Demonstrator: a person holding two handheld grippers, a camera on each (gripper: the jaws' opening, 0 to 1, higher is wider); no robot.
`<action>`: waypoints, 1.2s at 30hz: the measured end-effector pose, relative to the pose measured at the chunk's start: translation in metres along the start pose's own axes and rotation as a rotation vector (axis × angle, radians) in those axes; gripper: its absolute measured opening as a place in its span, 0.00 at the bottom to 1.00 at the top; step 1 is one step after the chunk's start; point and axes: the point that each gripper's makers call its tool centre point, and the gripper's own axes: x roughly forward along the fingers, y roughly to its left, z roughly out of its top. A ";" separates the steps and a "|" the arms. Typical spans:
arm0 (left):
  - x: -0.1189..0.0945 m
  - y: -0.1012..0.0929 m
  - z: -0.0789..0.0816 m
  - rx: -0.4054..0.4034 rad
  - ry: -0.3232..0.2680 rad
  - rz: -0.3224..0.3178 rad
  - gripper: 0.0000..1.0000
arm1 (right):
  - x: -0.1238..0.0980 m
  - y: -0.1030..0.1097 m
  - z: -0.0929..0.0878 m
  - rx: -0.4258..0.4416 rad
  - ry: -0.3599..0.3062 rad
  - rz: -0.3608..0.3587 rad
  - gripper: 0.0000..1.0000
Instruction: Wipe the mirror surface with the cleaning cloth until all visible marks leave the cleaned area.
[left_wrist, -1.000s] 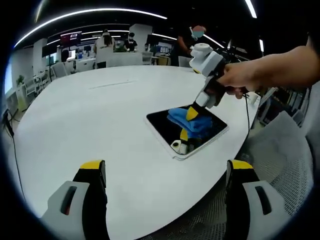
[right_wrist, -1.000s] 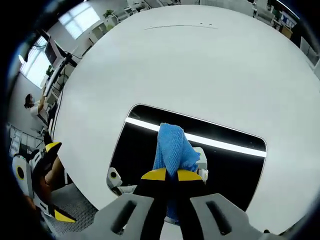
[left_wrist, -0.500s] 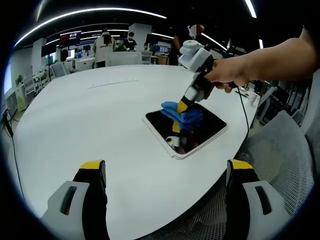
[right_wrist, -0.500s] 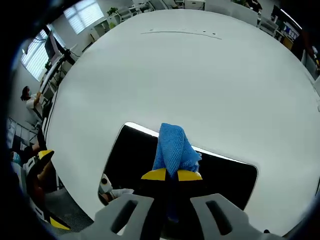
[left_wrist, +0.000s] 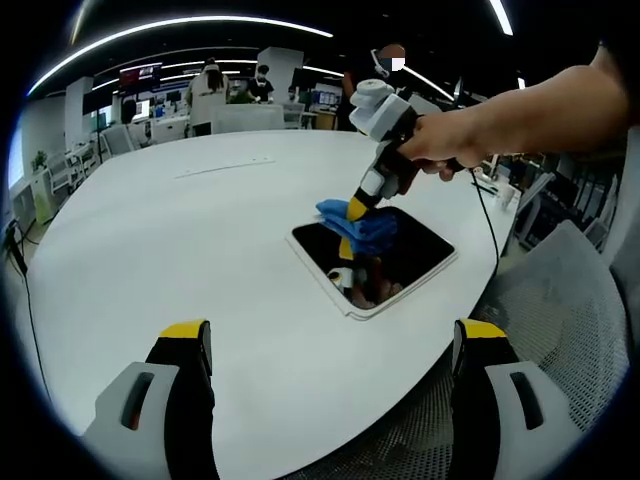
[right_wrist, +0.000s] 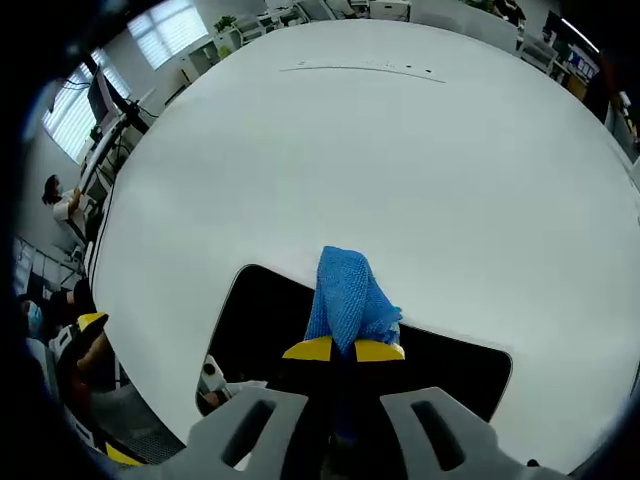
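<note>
One risk: my right gripper (right_wrist: 344, 350), clamped on the cloth (right_wrist: 348, 292), overshoots the mirror (right_wrist: 255, 320) edge, leaving marks; left gripper (left_wrist: 330, 345) gapes wide.

Bare white table (left_wrist: 180, 240) lies open all around the mirror (left_wrist: 400, 262), nothing blocking.

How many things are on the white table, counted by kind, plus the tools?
Blue woven cleaning cloth: 1
Dark rectangular white-framed mirror: 1
Yellow-tipped two-jaw tools: 2, the left tool and the right tool
Total: 4
</note>
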 end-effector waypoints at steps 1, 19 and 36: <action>0.000 0.000 0.000 0.000 0.000 0.000 0.99 | -0.001 0.001 -0.001 0.001 0.001 0.003 0.00; 0.003 0.000 0.000 -0.001 0.004 -0.006 0.99 | -0.015 -0.017 -0.013 0.026 -0.006 0.000 0.00; 0.003 -0.001 -0.001 0.010 0.014 -0.012 0.99 | -0.020 -0.040 -0.020 0.053 -0.001 -0.024 0.00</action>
